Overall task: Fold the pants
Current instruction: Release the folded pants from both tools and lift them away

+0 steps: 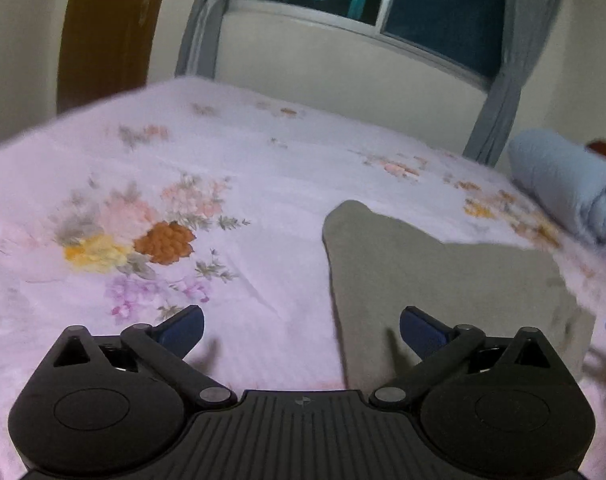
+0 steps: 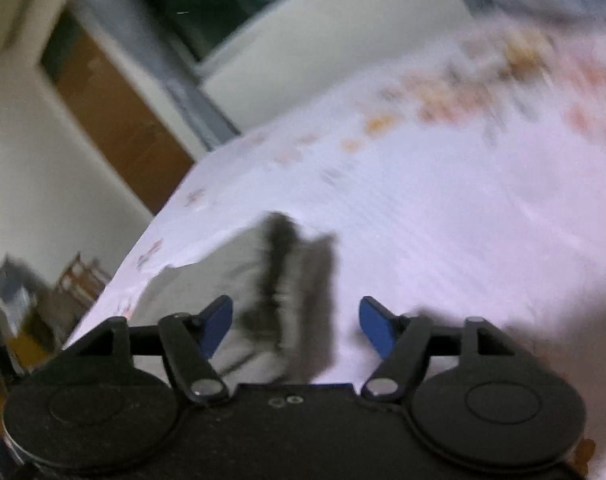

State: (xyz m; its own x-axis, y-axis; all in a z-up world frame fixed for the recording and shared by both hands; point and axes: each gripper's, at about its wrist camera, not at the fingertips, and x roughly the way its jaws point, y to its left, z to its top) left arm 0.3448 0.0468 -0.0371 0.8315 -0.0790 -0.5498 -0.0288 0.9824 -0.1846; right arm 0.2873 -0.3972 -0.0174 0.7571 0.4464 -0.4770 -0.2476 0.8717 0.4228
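In the left wrist view the left gripper [image 1: 301, 330] fills the bottom of the frame with its blue fingers [image 1: 183, 330] spread wide apart and nothing between them; bare sheet shows in the gap. The pants [image 1: 443, 300], a flat olive-grey slab of cloth, lie on the flowered pink bed sheet [image 1: 263, 184] in the lower right of the frame, their left edge running from just inside the right finger up to a rounded corner at centre right. So the cloth sits ahead and to the right of the gap rather than within it, and its long axis appears to run from that corner down and right toward the frame's edge. A rolled light-blue towel [image 1: 563, 184] rests at the far right, well apart from the pants. In the right wrist view, which is tilted and badly blurred, the right gripper [image 2: 295, 326] also has its fingers apart and empty. Here the pants [image 2: 239, 276] appear in the lower centre-left, just beyond the left finger, with a dark smeared shape over them that is too blurred to identify. By my reading both grippers are close, the cloth lying between them; a next grasp would mean each closing inward on its nearer edge.
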